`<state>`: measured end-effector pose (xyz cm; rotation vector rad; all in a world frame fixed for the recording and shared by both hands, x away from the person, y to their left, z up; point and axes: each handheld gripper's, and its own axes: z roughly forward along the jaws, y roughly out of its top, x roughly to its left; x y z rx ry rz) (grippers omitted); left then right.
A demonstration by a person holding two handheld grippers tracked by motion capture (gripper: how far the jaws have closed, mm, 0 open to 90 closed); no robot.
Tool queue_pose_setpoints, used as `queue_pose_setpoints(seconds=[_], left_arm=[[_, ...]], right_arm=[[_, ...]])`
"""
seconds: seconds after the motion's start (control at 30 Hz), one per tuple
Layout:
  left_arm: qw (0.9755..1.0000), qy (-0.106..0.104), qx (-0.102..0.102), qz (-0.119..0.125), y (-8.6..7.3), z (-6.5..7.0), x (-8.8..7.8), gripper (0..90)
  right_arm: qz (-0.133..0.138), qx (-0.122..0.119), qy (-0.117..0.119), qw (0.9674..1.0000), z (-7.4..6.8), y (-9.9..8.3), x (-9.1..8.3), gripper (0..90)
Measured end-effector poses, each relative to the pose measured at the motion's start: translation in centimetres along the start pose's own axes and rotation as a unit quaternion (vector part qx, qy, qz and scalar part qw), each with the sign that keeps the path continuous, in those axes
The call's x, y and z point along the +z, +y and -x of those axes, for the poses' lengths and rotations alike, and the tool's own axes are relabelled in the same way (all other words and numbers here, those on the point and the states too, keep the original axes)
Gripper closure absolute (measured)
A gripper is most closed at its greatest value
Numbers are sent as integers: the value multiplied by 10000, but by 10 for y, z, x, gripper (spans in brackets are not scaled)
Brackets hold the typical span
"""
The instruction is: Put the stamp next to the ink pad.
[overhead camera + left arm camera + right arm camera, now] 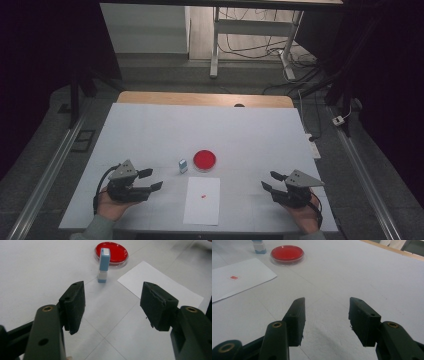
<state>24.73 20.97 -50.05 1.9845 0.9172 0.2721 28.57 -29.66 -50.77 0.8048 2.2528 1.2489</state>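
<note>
Small blue-and-white plastic stamp block point(103, 265) standing upright a little above centre in the left gripper view, just in front of the round red-filled clear dish point(111, 252); in the high view found just left of centre point(183, 165), close beside that dish point(205, 160). Nearest to the left gripper point(150, 179), so taken as the thing in hand.

Long axis vertical, narrow end down on the white table point(150, 130), taller blue part above a white band and pale blue foot. Broad face turned roughly toward the left gripper camera.

Probably light, stiff and smooth-sided; likely to tip at a nudge, given the tall body on a small base. Best taken across the two flat blue sides, mid-height or slightly above, pads square to the faces, approached level rather than from a slant. Too low a grip risks the lower part slipping loose, if separable; cannot tell from here.

Left gripper jaws spread wide, nothing between them, aimed toward the stamp yet well short of it. Right gripper point(272, 182) at lower right of the high view, jaws likewise parted and empty, over bare table.

White sheet of paper point(202, 200) with a small red mark point(203, 196) lying flat at bottom centre, between the two grippers.
</note>
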Motion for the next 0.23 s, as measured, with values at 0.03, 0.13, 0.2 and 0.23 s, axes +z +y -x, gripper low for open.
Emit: queue_pose_setpoints(seconds=[0.03, 0.13, 0.2, 0.23], left_arm=[[10000, 7, 6, -2, 0, 0, 0, 373], [10000, 7, -1, -2, 0, -1, 0, 373], [10000, 8, 2, -9, 0, -1, 0, 373], [10000, 11, 2, -9, 0, -1, 0, 372]], right_arm=[[8, -1, -1, 10000, 0, 0, 0, 473], [33, -15, -25, 10000, 0, 1, -1, 473], [46, 6, -26, 10000, 0, 1, -2, 473], [53, 14, -22, 10000, 0, 1, -2, 472]])
